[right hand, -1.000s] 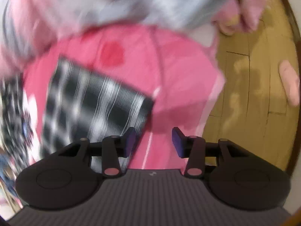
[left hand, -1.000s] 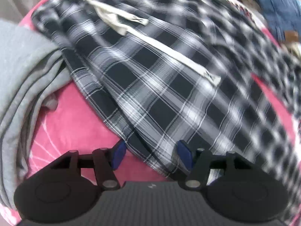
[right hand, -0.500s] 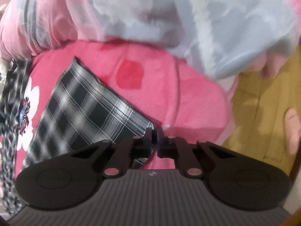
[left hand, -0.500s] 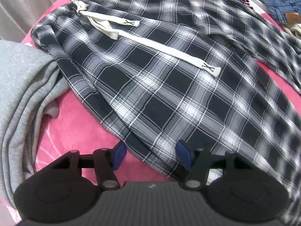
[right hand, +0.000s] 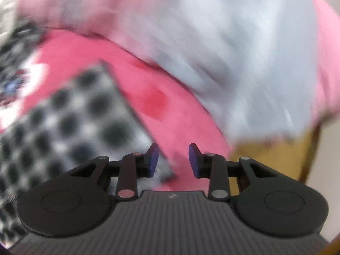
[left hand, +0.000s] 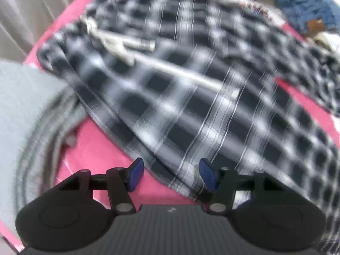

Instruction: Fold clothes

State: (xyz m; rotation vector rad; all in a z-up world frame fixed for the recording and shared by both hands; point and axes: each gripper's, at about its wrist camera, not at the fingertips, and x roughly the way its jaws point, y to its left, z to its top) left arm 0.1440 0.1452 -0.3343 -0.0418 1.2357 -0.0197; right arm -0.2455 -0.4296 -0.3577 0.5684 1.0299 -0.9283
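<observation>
Black-and-white plaid trousers (left hand: pixel 191 110) spread on pink bedsheet (left hand: pixel 89 148). L hand-held gripper (left hand: pixel 170 173) spread over trouser edge; R hand-held gripper (right hand: pixel 173 160) spread, nothing pinched, beside trouser hem.

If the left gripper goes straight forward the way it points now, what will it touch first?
Most likely the plaid trousers. The left gripper is open, and the trousers' near edge already lies between its fingers, on the pink bedcover. The picture is blurred, so depth is uncertain.
</observation>
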